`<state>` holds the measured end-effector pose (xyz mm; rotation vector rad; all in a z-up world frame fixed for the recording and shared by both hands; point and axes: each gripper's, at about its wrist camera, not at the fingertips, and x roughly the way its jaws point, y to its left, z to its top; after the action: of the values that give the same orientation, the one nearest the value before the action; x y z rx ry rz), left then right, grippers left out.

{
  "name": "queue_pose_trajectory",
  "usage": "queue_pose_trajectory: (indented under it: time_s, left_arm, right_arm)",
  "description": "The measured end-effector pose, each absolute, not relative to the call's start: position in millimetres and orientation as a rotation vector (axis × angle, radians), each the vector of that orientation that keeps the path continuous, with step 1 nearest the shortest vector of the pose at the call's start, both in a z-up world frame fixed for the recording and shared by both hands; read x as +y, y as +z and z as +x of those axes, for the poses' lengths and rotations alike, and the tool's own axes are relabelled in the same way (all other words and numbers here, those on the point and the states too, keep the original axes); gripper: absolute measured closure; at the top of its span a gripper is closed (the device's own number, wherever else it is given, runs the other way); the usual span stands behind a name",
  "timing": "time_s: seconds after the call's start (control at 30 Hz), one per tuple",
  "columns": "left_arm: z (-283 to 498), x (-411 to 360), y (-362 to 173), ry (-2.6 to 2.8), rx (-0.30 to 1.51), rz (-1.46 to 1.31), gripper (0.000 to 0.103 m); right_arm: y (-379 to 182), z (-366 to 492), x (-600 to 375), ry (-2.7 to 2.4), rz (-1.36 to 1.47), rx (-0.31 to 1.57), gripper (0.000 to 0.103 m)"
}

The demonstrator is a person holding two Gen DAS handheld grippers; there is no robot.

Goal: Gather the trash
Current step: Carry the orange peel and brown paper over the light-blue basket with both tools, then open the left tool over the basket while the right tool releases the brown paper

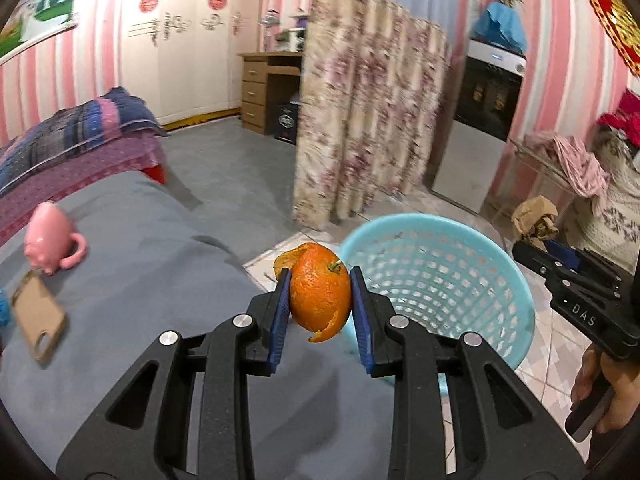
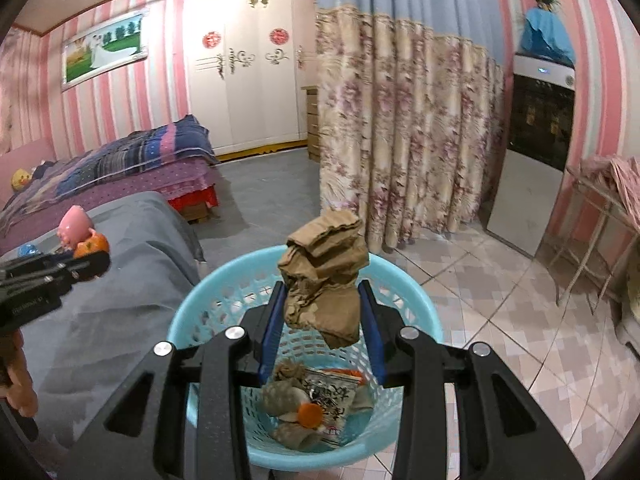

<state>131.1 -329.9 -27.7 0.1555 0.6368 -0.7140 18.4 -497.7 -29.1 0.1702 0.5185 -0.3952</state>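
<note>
Right now the right tongs [image 2: 322,312] are closed on a crumpled wad of brown paper [image 2: 324,276], held directly above the open mouth of the turquoise basket [image 2: 416,316], which already holds wrappers, paper scraps and a bit of peel. To do this well, I would part the jaws only while the wad sits over the middle of the opening, since it is light and could catch on a pad or drift onto the rim.

Meanwhile the left tongs [image 1: 320,300] grip an orange peel [image 1: 320,292] between the blue pads, over the edge of the grey cover [image 1: 140,260] and just short of the basket [image 1: 500,272]; it needs carrying further right before release, or the peel may fall on the tiles.

Further off on the grey cover lie a pink pig mug [image 1: 52,240] and a tan phone case [image 1: 38,316], which look like keepers, not trash. Beyond are a quilted bed [image 2: 132,168], a floral curtain [image 2: 400,132], a white wardrobe [image 2: 244,72] and pink striped walls.
</note>
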Motion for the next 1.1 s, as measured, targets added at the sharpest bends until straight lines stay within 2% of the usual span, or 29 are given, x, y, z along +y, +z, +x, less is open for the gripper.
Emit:
queue_pose_trajectory:
  time_s: [0.47,0.53,0.6,0.67,0.77,0.87,1.1]
  left_arm:
    - [125.2,-404.5,-38.5,-0.826,0.652,0.201,0.073]
    - [127.2,-407.0,-37.4,-0.823,0.648,0.207,0.065]
    - [128.9,-405.7,-34.2,-0.804,0.63,0.203,0.038]
    - [130.8,-400.5,-29.1,-0.78,0.602,0.184,0.028]
    - [137.1,-390.1,-22.4,-0.762,0.585,0.17,0.025]
    - [144.2,-378.2,-18.1,-0.712,0.576,0.167,0.012]
    - [161.0,-345.6,-13.5,-0.66,0.581,0.115,0.011]
  right_arm:
    - [-48.9,1.1,-531.7,-0.461,0.239,0.525,0.067]
    - [-49.9,0.3,-533.5,-0.465,0.24,0.527,0.067]
    - [-50.8,-0.6,-534.9,-0.468,0.239,0.527,0.066]
    - [-51.3,-0.4,-535.5,-0.469,0.238,0.525,0.066]
    - [-51.7,-0.5,-535.5,-0.467,0.238,0.528,0.066]
    - [-53.1,0.0,-534.7,-0.465,0.235,0.529,0.066]
    - [-52.3,7.2,-525.7,-0.462,0.229,0.521,0.066]
